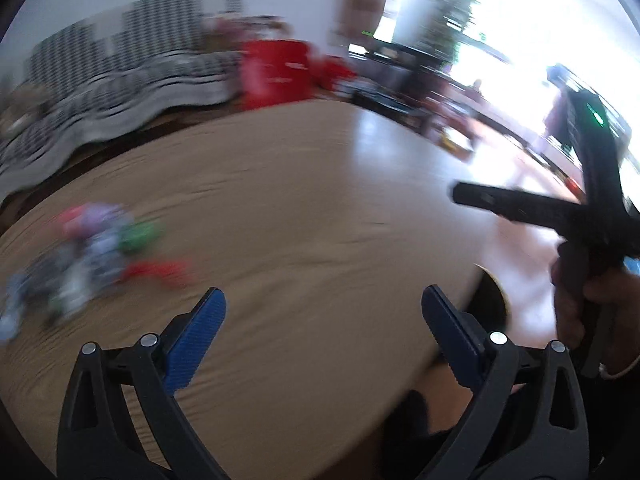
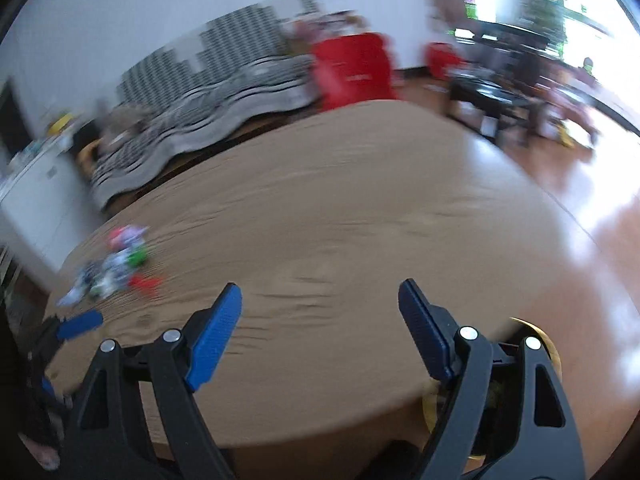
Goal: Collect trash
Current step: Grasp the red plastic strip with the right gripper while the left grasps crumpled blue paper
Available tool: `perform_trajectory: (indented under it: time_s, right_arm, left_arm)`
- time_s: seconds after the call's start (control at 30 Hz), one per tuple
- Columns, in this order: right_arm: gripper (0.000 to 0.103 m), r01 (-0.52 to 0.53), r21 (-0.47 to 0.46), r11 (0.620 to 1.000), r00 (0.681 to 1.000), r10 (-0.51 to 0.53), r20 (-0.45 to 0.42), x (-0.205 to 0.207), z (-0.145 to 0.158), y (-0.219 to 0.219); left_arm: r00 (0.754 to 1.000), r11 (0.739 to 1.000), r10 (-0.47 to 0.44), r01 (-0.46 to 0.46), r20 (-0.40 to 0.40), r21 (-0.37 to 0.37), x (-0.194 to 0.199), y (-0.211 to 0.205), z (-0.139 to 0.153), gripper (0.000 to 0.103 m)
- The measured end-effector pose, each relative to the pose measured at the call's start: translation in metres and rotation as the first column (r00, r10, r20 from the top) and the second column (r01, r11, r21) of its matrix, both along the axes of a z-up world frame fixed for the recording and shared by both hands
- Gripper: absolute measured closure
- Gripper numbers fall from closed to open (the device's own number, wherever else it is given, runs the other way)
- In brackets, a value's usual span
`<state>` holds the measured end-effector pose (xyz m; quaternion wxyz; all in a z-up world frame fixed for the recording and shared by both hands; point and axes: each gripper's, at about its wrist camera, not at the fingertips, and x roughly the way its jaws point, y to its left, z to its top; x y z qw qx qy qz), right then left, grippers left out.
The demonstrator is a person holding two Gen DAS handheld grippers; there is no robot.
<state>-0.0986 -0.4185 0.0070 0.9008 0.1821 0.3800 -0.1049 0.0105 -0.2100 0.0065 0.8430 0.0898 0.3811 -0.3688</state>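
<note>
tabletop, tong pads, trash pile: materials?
Tabletop: looks like light wood or wood-look laminate, satin finish; faint grain lines, soft window glare at the far edge.
Left tongs pads: blue, finely ribbed, probably rubber or plastic, on matte black plastic arms.
Trash pile: too blurred; multicoloured, possibly wrappers.

Both views are smeared by motion blur; the pile of wrappers (image 1: 92, 256) at left is only streaks of colour. Daylight pours from the window (image 1: 520, 20) at upper right, blown out to white, and throws glare across the surface (image 1: 380, 148) and floor (image 2: 592, 200). Fisheye bending curves the edges, with dark corners.
</note>
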Motion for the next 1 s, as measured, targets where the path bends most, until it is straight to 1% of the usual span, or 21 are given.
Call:
perform_trajectory:
  time_s: [0.03, 0.1, 0.13, 0.2, 0.23, 0.33, 0.4, 0.5, 0.57, 0.63, 0.73, 0.8, 0.87, 0.93, 1.0]
  right_arm:
    - [0.025, -0.042, 0.0, 0.999, 0.999, 0.042, -0.003, 0.014, -0.001, 0.016]
    - [0.025, -0.143, -0.005, 0.99, 0.99, 0.143, -0.004, 0.044, 0.001, 0.057]
    - [0.025, -0.186, -0.013, 0.983, 0.983, 0.186, 0.0, 0.055, 0.002, 0.074]
    - [0.025, -0.267, -0.036, 0.963, 0.964, 0.267, 0.006, 0.076, 0.004, 0.109]
    - [0.025, -0.309, -0.05, 0.95, 0.951, 0.31, 0.007, 0.086, 0.004, 0.127]
    - [0.025, -0.396, -0.075, 0.915, 0.918, 0.396, -0.017, 0.112, -0.004, 0.163]
    - [0.025, -0.432, -0.084, 0.898, 0.902, 0.429, -0.051, 0.128, -0.014, 0.183]
    - [0.025, -0.463, -0.107, 0.88, 0.886, 0.455, -0.094, 0.145, -0.028, 0.199]
    - [0.025, -0.474, -0.107, 0.874, 0.879, 0.462, -0.119, 0.157, -0.038, 0.203]
    - [0.025, -0.486, -0.105, 0.868, 0.87, 0.469, -0.151, 0.17, -0.05, 0.209]
    - [0.025, -0.501, -0.129, 0.855, 0.859, 0.475, -0.191, 0.185, -0.063, 0.216]
    - [0.029, -0.519, -0.132, 0.844, 0.846, 0.485, -0.222, 0.196, -0.072, 0.22]
    - [0.033, -0.528, -0.146, 0.837, 0.839, 0.487, -0.245, 0.201, -0.081, 0.224]
    - [0.037, -0.543, -0.158, 0.825, 0.828, 0.495, -0.263, 0.207, -0.089, 0.23]
    - [0.039, -0.55, -0.158, 0.82, 0.825, 0.505, -0.253, 0.209, -0.09, 0.232]
  left_arm:
    - [0.998, 0.998, 0.069, -0.069, 0.005, 0.006, 0.013, 0.029, -0.001, 0.007]
    - [0.99, 0.99, 0.143, -0.144, 0.011, 0.014, 0.029, 0.065, -0.001, 0.007]
    - [0.981, 0.981, 0.194, -0.195, 0.022, 0.026, 0.039, 0.09, -0.002, 0.007]
    - [0.965, 0.964, 0.259, -0.261, 0.044, 0.057, 0.05, 0.127, -0.005, 0.007]
    - [0.953, 0.95, 0.299, -0.303, 0.059, 0.08, 0.059, 0.15, -0.006, 0.007]
    - [0.925, 0.917, 0.37, -0.378, 0.087, 0.127, 0.081, 0.206, -0.011, 0.007]
    - [0.913, 0.903, 0.395, -0.406, 0.101, 0.137, 0.098, 0.233, -0.014, 0.007]
    - [0.912, 0.899, 0.396, -0.408, 0.104, 0.16, 0.121, 0.261, -0.018, 0.007]
    - [0.921, 0.907, 0.377, -0.388, 0.092, 0.164, 0.134, 0.276, -0.026, 0.007]
    - [0.929, 0.914, 0.363, -0.369, 0.067, 0.166, 0.15, 0.281, -0.034, 0.007]
    - [0.94, 0.921, 0.338, -0.34, 0.043, 0.189, 0.171, 0.28, -0.048, 0.007]
    - [0.94, 0.917, 0.338, -0.34, 0.042, 0.207, 0.181, 0.28, -0.055, 0.007]
    - [0.948, 0.923, 0.316, -0.316, 0.033, 0.221, 0.19, 0.276, -0.063, 0.007]
    - [0.951, 0.921, 0.309, -0.306, 0.025, 0.241, 0.196, 0.271, -0.07, 0.007]
    - [0.956, 0.924, 0.294, -0.289, 0.017, 0.25, 0.199, 0.266, -0.077, 0.008]
